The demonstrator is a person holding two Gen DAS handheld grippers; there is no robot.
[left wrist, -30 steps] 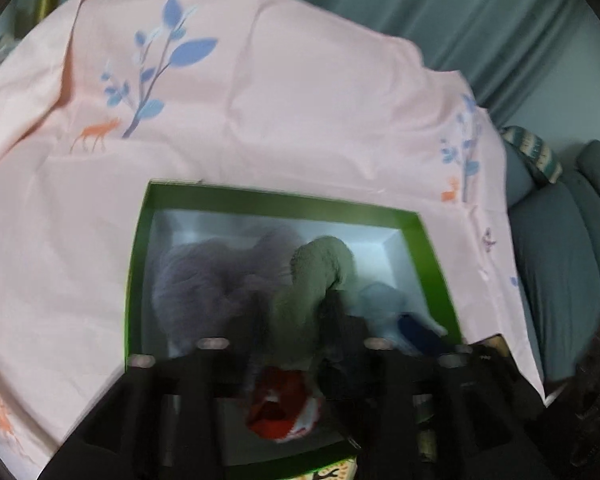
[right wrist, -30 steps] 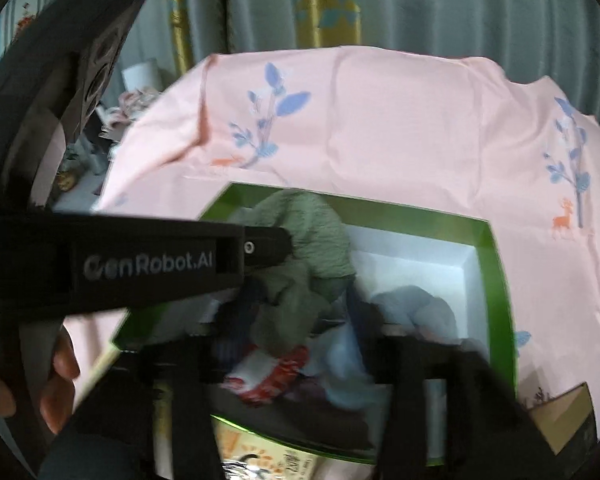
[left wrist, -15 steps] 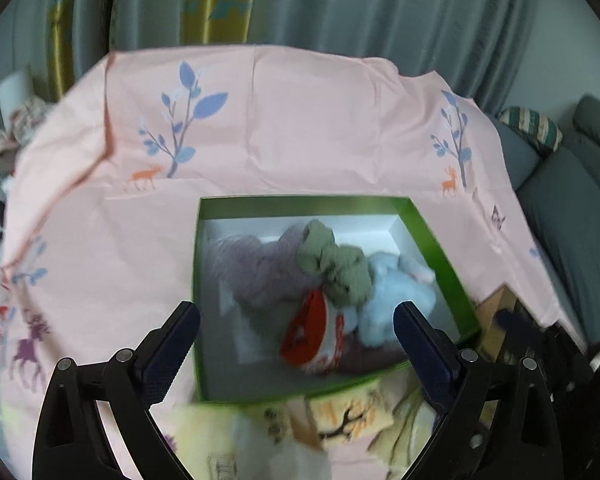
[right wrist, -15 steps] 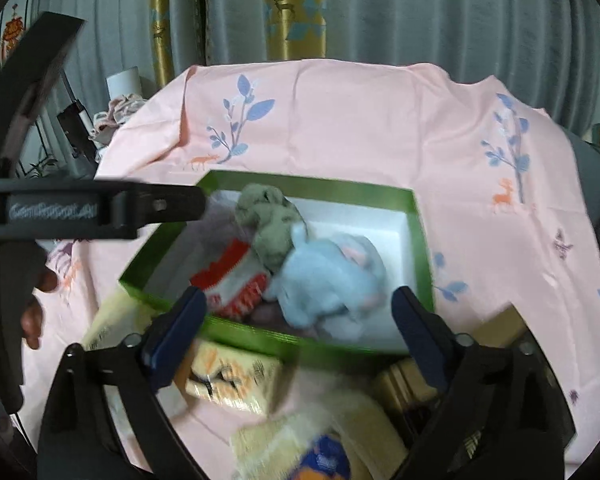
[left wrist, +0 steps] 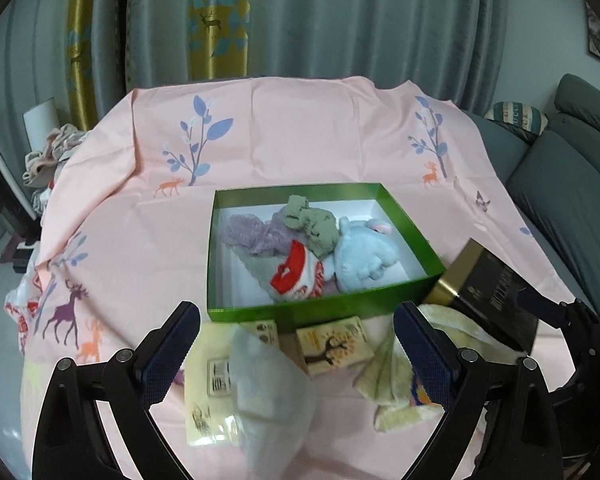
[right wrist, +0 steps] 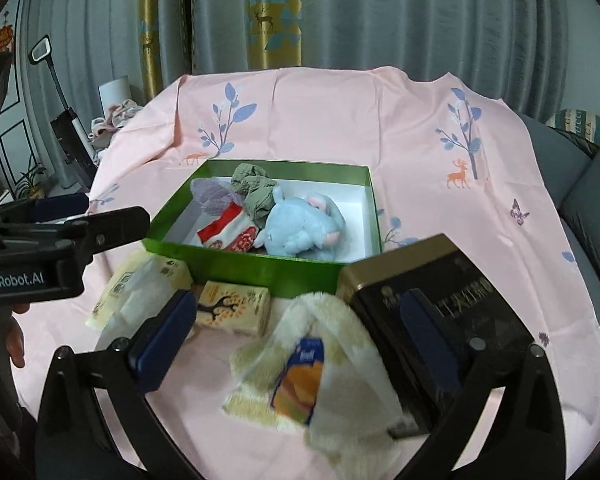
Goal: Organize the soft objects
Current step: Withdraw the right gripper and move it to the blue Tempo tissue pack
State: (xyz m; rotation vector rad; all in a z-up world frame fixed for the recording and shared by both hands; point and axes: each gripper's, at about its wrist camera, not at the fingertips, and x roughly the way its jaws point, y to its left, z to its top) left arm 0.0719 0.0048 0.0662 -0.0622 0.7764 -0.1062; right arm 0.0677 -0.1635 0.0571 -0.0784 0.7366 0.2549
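The green box (left wrist: 324,308) sits mid-table on the pink cloth and holds a blue plush (left wrist: 360,256), an olive sock (left wrist: 312,224), a purple knit (left wrist: 252,236) and a red-and-white sock (left wrist: 296,276). My left gripper (left wrist: 298,350) hangs open in front of the box, over a pale fuzzy cloth (left wrist: 268,380), and touches nothing. My right gripper (right wrist: 298,336) is opening its jaws wide above a cream fluffy towel (right wrist: 340,360) with a juice-carton picture (right wrist: 300,380) on it. No pad presses on anything.
Tissue packs (right wrist: 236,308) and a flat plastic packet (left wrist: 208,376) lie before the box. A black-and-gold box (right wrist: 432,308) lies at the front right. A hand (right wrist: 16,340) holds the left gripper's handle. A grey sofa (left wrist: 560,184) stands right of the table and curtains hang behind.
Both grippers have drawn back and up out of the green box and opened. The soft things that they were among stay in the box. The items in front of the box have come into view.
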